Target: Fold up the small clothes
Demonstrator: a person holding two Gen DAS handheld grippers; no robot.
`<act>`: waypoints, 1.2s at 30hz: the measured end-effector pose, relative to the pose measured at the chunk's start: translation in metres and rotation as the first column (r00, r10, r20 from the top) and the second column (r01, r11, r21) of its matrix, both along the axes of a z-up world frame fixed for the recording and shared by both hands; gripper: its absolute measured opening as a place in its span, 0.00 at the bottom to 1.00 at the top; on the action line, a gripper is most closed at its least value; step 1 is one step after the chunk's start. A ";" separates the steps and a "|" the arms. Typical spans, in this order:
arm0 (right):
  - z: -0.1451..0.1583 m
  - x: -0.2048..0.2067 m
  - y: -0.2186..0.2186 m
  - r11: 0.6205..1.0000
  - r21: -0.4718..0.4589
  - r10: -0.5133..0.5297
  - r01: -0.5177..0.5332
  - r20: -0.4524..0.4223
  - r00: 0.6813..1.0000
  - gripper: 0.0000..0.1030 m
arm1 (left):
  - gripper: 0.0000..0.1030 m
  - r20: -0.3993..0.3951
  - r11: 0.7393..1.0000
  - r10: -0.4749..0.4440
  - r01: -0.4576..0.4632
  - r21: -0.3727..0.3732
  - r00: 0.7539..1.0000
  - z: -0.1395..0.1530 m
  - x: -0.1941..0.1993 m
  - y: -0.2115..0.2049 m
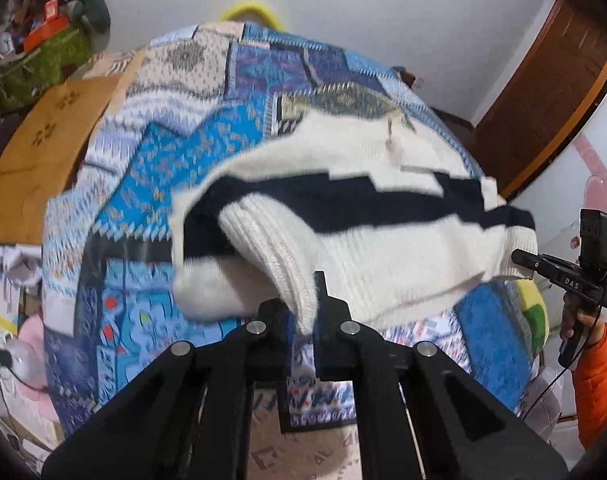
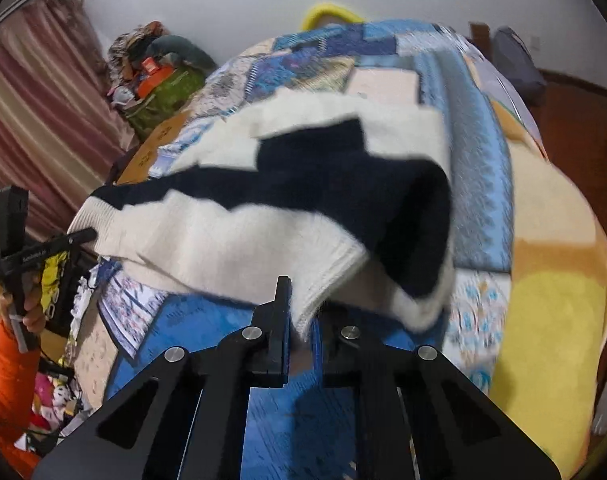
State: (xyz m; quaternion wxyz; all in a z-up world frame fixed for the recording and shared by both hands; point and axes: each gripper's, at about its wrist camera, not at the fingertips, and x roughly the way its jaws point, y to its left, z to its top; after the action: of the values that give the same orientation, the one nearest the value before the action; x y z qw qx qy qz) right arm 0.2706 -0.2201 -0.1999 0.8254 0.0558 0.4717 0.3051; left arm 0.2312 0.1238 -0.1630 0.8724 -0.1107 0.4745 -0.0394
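A small cream and navy knit sweater (image 1: 383, 240) hangs stretched in the air above a bed with a blue patchwork quilt (image 1: 183, 152). My left gripper (image 1: 305, 312) is shut on the ribbed cream hem at one end. My right gripper (image 2: 303, 316) is shut on the ribbed cream edge at the other end of the sweater (image 2: 243, 236). Each gripper shows in the other's view: the right one at the far right (image 1: 519, 260), the left one at the far left (image 2: 89, 234). A loose cream sleeve (image 1: 207, 292) dangles below.
The quilt (image 2: 479, 184) covers the bed. A yellow and tan blanket (image 2: 551, 320) lies at its right side. A brown mat (image 1: 43, 152) and a cluttered green bag (image 1: 39, 64) sit at the left. A wooden door (image 1: 551, 96) stands at the right.
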 end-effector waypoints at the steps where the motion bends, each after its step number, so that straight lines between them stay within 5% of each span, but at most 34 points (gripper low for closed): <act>1: 0.007 0.003 0.004 1.000 -0.007 0.013 -0.013 0.028 1.000 0.07 | 0.06 0.015 1.000 0.003 -0.003 0.005 1.000 0.007 0.006 0.002; 9: 0.059 0.062 0.023 0.999 -0.043 0.011 -0.004 0.185 0.983 0.07 | 0.05 0.071 0.997 0.062 -0.066 0.045 0.996 0.030 0.073 0.023; 17: 0.024 0.136 0.016 0.992 -0.043 -0.113 0.116 0.067 0.991 0.07 | 0.07 -0.073 0.992 0.125 -0.123 0.029 0.990 -0.032 0.131 0.056; 22: 0.020 0.142 0.013 0.991 -0.040 -0.125 0.128 0.055 0.991 0.08 | 0.35 -0.050 0.984 0.172 -0.169 0.061 0.984 -0.037 0.138 0.070; 29: 0.045 0.137 0.014 0.991 -0.007 -0.135 0.137 0.119 0.984 0.11 | 0.44 0.002 0.981 0.173 -0.172 0.093 0.985 -0.014 0.130 0.073; 32: 0.053 0.135 0.017 0.988 -0.020 -0.149 0.153 0.134 0.980 0.29 | 0.45 0.004 0.982 0.157 -0.156 0.107 0.988 -0.010 0.125 0.067; 34: 0.062 0.131 0.014 0.983 -0.009 -0.177 0.182 0.173 0.969 0.57 | 0.45 0.000 0.983 0.143 -0.142 0.119 0.990 -0.011 0.122 0.061; 36: 0.069 0.129 0.009 0.982 0.017 -0.190 0.190 0.191 0.963 0.60 | 0.45 -0.006 0.982 0.129 -0.127 0.142 0.992 -0.013 0.120 0.054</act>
State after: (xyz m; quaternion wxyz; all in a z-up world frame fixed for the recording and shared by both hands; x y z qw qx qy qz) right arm 0.3996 -0.2110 -0.1306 0.8924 0.0708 0.3828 0.2281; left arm 0.3514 0.1783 -0.1765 0.8751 -0.0793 0.4746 0.0513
